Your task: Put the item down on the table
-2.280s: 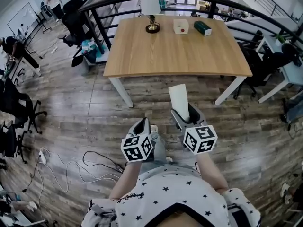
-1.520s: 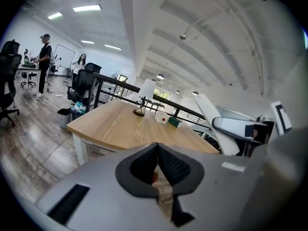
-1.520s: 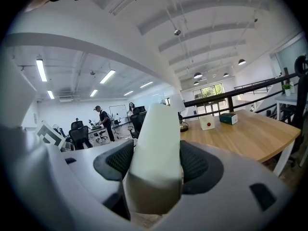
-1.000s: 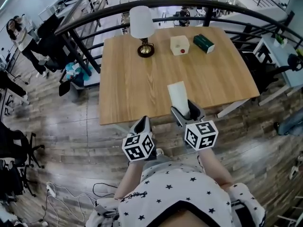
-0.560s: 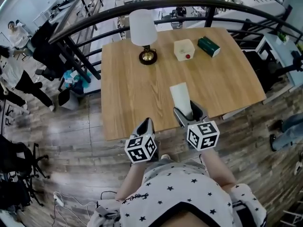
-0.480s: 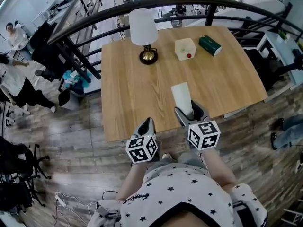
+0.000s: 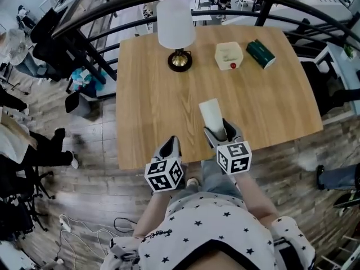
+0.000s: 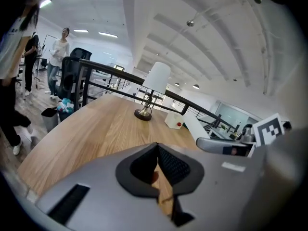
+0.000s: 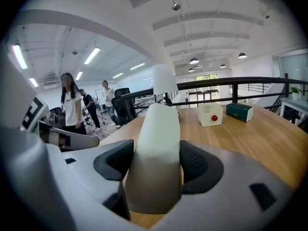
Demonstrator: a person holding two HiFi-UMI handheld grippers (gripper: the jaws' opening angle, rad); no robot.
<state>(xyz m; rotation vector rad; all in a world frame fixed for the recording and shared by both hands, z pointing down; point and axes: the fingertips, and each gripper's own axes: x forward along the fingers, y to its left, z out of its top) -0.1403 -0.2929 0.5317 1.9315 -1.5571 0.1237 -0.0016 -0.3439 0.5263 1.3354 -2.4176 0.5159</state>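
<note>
Head view, looking steeply down: right gripper (image 7: 218, 130) over the near part of the table (image 7: 147, 94), clamped on the item (image 7: 211, 113). Pale, flat-sided item, sticking out forward past the jaw tips, its far end over bare wood. Cannot tell whether touching the tabletop or just above it. Left gripper (image 7: 172, 144) just beside, at the table's near edge, marker cube toward the person's star-print shirt (image 7: 205, 229).

Farther along the table, well apart from the item: lamp (image 7: 176, 31) with white shade and brass base, white box (image 7: 229, 55) with a red dot to its right, green box (image 7: 262, 53) beyond that. Dark rail (image 7: 112, 9) curving behind the table's far edge.

Right gripper view: jaws spread wide, both dark pads (image 9: 114, 160) pressed against the item's (image 9: 157, 143) sides. Item filling the gap, leaning away toward the lamp (image 9: 164, 81). White box (image 9: 210, 114) and green box (image 9: 239, 112) off to the right on the wood. People (image 9: 72, 107) standing in the background at left.

Left gripper view: jaws closed together, pads (image 8: 174, 165) meeting at the tips, nothing gripped, only a sliver of wood visible through the seam. Lamp (image 8: 155, 81) and white box (image 8: 174, 120) ahead, right gripper (image 8: 226, 146) at the right with the item (image 8: 194, 126) jutting from it.
</note>
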